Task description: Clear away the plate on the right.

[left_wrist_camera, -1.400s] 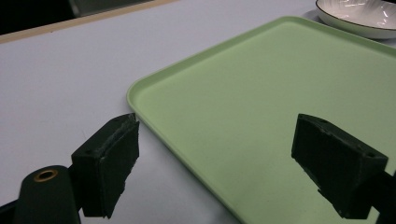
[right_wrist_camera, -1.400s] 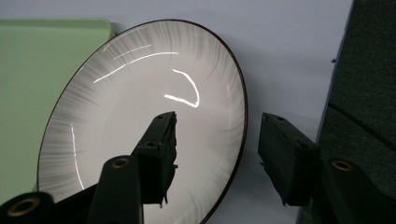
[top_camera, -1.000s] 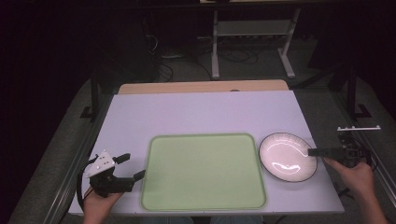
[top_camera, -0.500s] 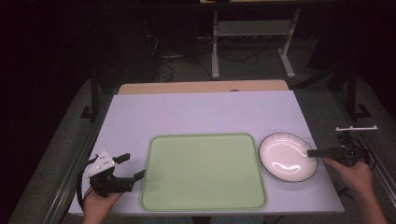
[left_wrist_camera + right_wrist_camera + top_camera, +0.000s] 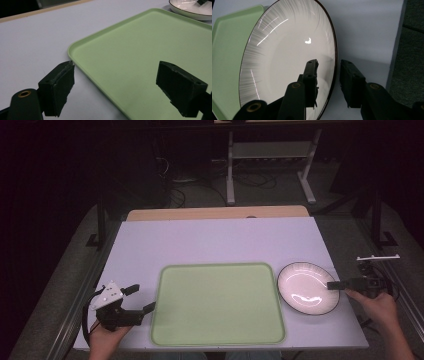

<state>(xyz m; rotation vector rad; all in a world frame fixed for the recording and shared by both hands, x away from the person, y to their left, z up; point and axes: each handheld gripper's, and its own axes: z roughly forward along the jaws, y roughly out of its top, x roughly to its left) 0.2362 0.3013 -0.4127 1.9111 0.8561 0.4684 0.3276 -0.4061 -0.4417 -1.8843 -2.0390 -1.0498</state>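
Two claws in play: my right claw [image 5: 328, 83] has just been closing, jaws astride the plate [image 5: 306, 287] rim, a gap remaining. Plate sits on the counter [image 5: 220, 240] touching the tray [image 5: 217, 302]; lift not begun. Left claw [image 5: 123, 85] gapes wide, empty, at the tray's near corner.

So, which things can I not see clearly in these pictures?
- Plate rim, right gripper view: the right gripper straddles it; one jaw hides whether the pads press.
- Plate, left gripper view: cut off by the top edge.
- Green tray, left gripper view: far side cut off by the frame.
- Left gripper, high view: too small for pad detail.
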